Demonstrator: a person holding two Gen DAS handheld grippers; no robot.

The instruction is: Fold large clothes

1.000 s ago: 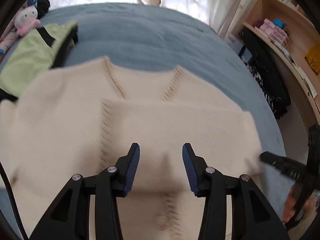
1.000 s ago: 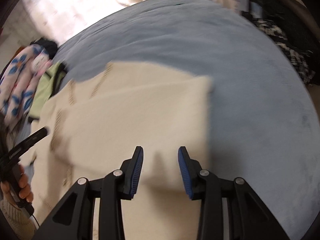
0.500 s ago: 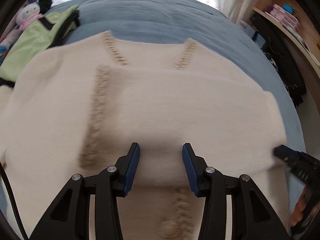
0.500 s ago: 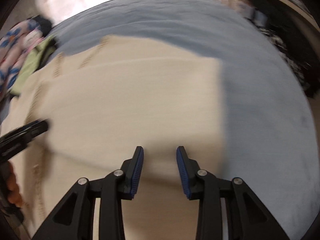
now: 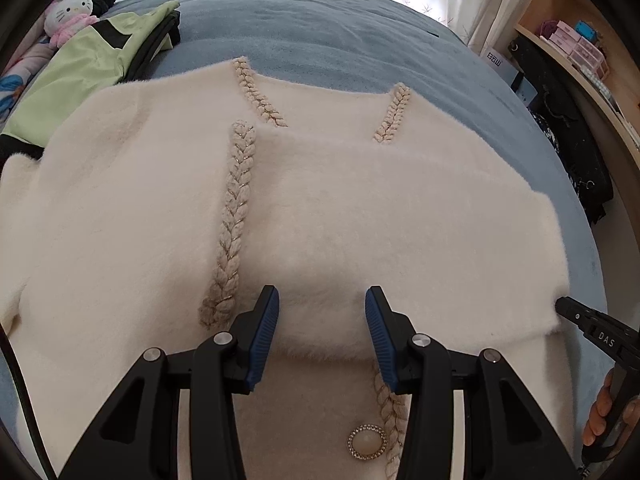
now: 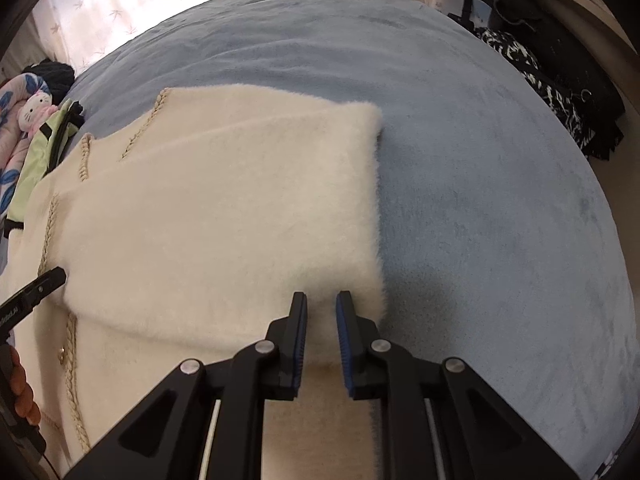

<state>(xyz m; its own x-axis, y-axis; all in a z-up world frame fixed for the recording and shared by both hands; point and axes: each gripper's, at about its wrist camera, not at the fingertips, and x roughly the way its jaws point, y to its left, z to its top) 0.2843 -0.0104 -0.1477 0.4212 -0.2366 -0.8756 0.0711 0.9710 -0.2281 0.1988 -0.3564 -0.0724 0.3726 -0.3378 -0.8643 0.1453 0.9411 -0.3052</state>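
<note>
A cream fluffy cardigan [image 5: 360, 220] with braided trim and a pearl button [image 5: 367, 443] lies on the blue bed [image 5: 320, 40], one part folded across its front. My left gripper [image 5: 322, 332] is open, its jaws either side of the folded edge. My right gripper [image 6: 321, 336] has narrowed around the near right corner of the folded cardigan [image 6: 240, 208], with fabric between its fingers. Its tip also shows in the left wrist view [image 5: 592, 328].
A green and black garment [image 5: 92, 68] and a plush toy [image 5: 72, 16] lie at the bed's far left. Shelves with boxes [image 5: 572, 40] and dark clothes [image 5: 572, 148] stand to the right. Curtains hang behind the bed.
Both grippers moved forward and down onto the cardigan's folded edge. The right gripper's fingers have drawn closer together around the corner.
</note>
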